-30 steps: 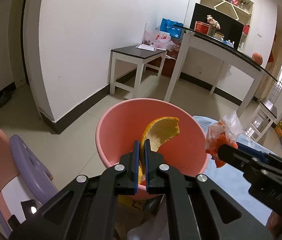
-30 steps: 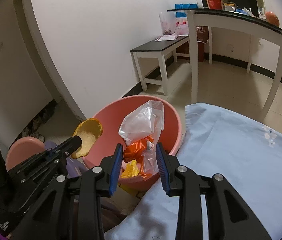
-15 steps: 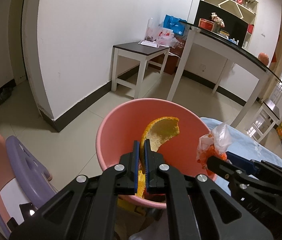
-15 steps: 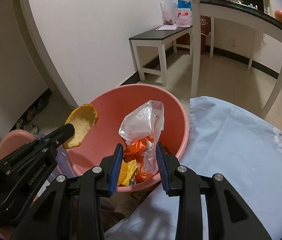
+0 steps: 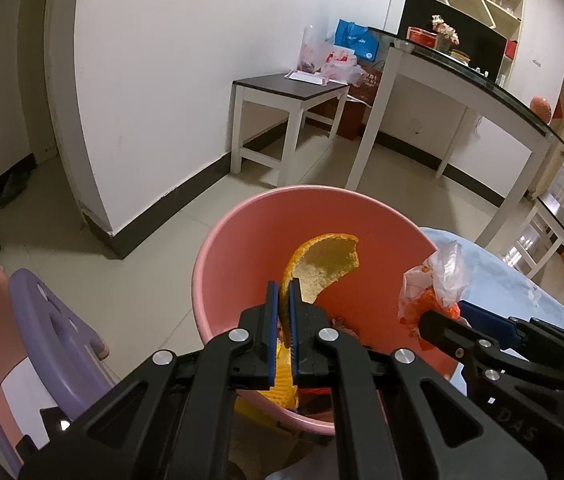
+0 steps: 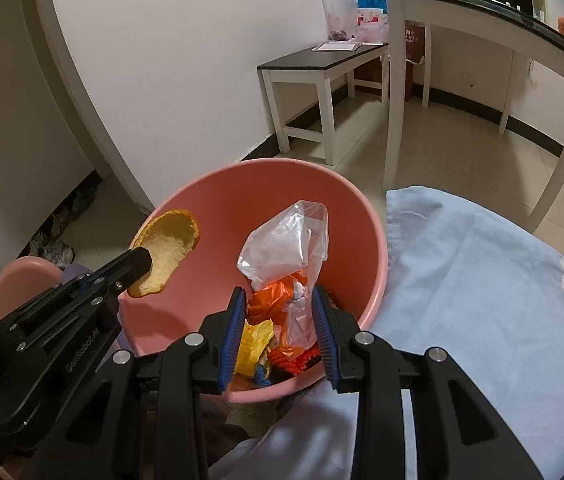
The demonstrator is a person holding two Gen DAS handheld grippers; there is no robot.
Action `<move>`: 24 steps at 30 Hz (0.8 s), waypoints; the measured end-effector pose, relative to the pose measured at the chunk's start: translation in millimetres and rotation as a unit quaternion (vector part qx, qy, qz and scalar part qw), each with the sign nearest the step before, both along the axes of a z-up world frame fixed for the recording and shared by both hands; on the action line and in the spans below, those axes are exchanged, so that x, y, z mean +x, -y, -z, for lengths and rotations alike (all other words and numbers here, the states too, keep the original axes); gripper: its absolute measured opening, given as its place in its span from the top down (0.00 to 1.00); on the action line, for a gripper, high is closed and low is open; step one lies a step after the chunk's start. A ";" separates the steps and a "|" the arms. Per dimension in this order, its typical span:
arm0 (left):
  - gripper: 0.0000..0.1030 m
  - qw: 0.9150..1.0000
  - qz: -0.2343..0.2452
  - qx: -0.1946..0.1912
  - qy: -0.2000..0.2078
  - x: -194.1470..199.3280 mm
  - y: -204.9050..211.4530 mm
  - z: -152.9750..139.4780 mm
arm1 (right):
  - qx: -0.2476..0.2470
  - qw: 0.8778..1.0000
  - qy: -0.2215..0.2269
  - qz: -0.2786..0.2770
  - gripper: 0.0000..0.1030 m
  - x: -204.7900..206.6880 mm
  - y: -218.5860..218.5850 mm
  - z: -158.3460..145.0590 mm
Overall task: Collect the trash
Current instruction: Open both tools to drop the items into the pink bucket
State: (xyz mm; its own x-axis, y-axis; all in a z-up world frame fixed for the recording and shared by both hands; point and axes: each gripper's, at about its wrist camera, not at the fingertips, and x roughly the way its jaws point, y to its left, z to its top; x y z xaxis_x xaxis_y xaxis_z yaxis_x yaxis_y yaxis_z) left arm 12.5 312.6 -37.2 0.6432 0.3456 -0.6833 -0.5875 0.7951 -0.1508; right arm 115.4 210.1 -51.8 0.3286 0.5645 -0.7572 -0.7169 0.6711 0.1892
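Note:
A pink plastic basin [image 5: 241,264] sits below both grippers; it also shows in the right wrist view [image 6: 362,216]. My left gripper [image 5: 285,292] is shut on a curved orange peel [image 5: 322,264] and holds it over the basin. The peel also shows in the right wrist view [image 6: 169,248]. My right gripper [image 6: 279,300] is shut on a clear and orange plastic bag [image 6: 286,252], held over the basin's right side; the bag shows in the left wrist view [image 5: 434,280]. Yellow and orange wrappers [image 6: 257,344] lie in the basin.
A light blue cloth [image 6: 482,304] covers the table at right, against the basin. Pink and purple plastic stools [image 5: 41,328] stand at left. A small white side table [image 5: 290,96] and a long glass-topped table [image 5: 482,84] stand by the far wall.
Both grippers have moved forward and lower over the basin, carrying the peel and the bag. The basin looks larger and its contents show more. Both grips are unchanged.

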 end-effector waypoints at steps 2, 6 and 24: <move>0.96 1.000 -0.004 -0.003 -0.003 0.1 -2.3 1.8 | -0.001 1.000 -0.001 0.000 0.68 1.4 -1.6 2.2; 0.95 1.000 -0.009 -0.011 -0.013 2.3 -7.3 6.4 | -0.004 1.000 0.000 -0.003 0.68 1.8 -4.5 4.1; 0.63 1.000 -0.002 0.003 0.001 -1.8 -4.9 -3.4 | 0.008 1.000 0.011 -0.006 0.54 0.8 -2.1 -2.2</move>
